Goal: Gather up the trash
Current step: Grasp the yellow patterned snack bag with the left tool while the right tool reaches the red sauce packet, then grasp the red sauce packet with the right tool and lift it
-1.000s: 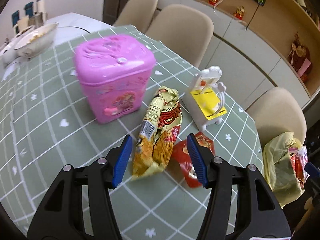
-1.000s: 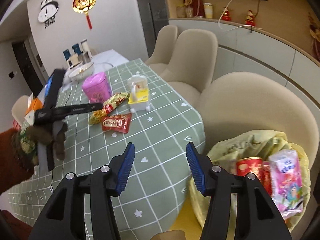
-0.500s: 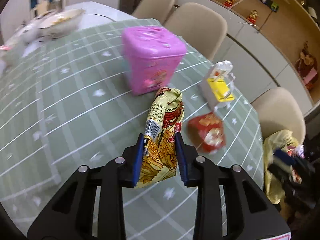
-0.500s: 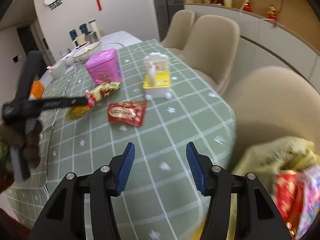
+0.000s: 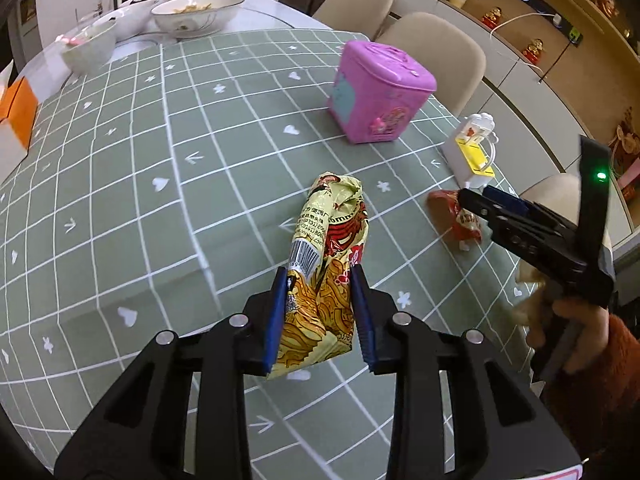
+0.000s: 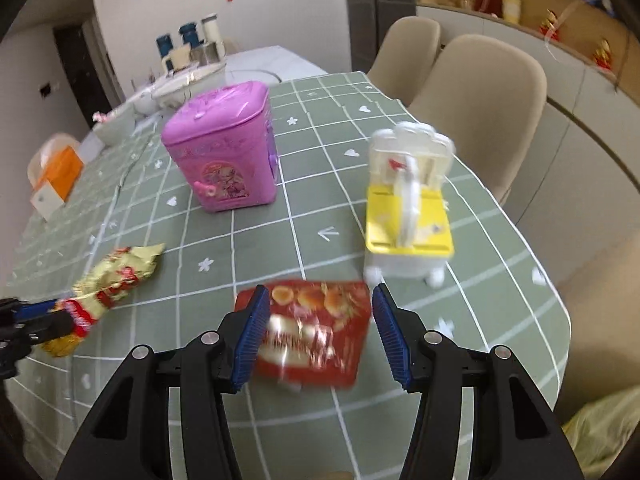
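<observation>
Right wrist view — pink box (image 6: 224, 148), yellow toy (image 6: 408, 220) beyond red packet (image 6: 316, 332)

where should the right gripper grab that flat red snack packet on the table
Grip the flat red foil snack packet across its short width, near its closest edge, coming down from above. It lies flat on the green checked tablecloth, and the open right gripper probably already spans both long sides.

Pink box (image 6: 224, 148) stands on the green checked surface (image 5: 120, 208). White-and-yellow toy (image 6: 408, 208) near its right; bowls (image 5: 196, 10) well behind it; orange box (image 6: 56, 178) far left.
</observation>
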The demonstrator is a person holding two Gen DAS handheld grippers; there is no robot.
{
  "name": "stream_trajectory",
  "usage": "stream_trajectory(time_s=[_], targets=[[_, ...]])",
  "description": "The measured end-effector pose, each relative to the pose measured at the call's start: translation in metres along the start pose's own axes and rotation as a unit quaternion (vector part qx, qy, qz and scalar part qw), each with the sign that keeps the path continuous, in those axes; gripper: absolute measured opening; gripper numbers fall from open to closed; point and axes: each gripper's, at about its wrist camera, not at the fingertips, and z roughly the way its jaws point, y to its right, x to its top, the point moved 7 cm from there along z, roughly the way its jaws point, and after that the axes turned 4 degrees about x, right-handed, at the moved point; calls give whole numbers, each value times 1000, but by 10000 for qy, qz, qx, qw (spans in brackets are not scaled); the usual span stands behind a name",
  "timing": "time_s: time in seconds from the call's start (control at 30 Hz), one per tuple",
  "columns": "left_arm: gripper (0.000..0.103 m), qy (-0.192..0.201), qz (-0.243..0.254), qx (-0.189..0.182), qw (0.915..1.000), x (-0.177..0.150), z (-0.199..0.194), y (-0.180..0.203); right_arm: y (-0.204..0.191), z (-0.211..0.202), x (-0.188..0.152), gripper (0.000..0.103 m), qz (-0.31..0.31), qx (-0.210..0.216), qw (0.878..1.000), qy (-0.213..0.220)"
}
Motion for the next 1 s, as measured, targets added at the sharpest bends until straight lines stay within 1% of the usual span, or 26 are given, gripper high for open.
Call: stream_trajectory(time_s=[0.1,0.23,0.27,0.3,0.37,0.4,0.43,0.5,0.53,0.6,0.67,0.77,0.8,0.9,0.97,1.0], targets=[[30,-19,-52,-44,10000,-3,-1,-7,-11,3,-7,51,-418,-144,9990,-71],[30,-78,-113,-118,9998,-5,-1,-10,-19,-8,-31,51,-793,-121,9966,-181],[30,-80,-119,-154,9998,-5,-1,-11,-16,-13,-37,51,-896,-207,9956,-198],[30,-87,-115,-206,9997,-5,-1,-10,-11,-19,-46,51,-1033,-407,9936,-213],[30,-107,-120,-278,9995,-6,1,-9,1,-30,-54,51,-1031,-679,9922,-189],[30,-118,-116,-314,9994,-7,1,-8,9,-39,-57,51,-856,-712,9937,-121],[30,-127,-108,-343,9993,-7,2,-7,13,-45,-56,51,-702,-656,9954,-40],[30,-164,-68,-412,9990,-9,4,-4,21,-66,-55,51,-189,-430,9985,289],[30,-180,-59,-435,9989,-9,5,-3,25,-79,-54,51,114,-354,9980,514],[30,-212,-51,-467,9987,-10,7,-3,28,-89,-53,51,346,-286,9968,661],[30,-246,-30,-489,9985,-10,9,-2,31,-87,-54,51,485,-205,9968,605],[30,-279,-5,-509,9983,-11,10,0,41,-74,-57,51,769,-20,9964,344],[30,-288,-4,-516,9983,-11,10,0,45,-67,-59,51,931,65,9954,234],[30,-312,-1,-523,9981,-13,10,-1,46,-57,-71,51,1302,156,9913,109],[30,-335,-23,-521,9981,-14,10,-3,32,-52,-80,51,1539,485,9869,14],[30,-340,-35,-518,9981,-14,10,-4,18,-51,-84,51,1541,710,9855,-68]])
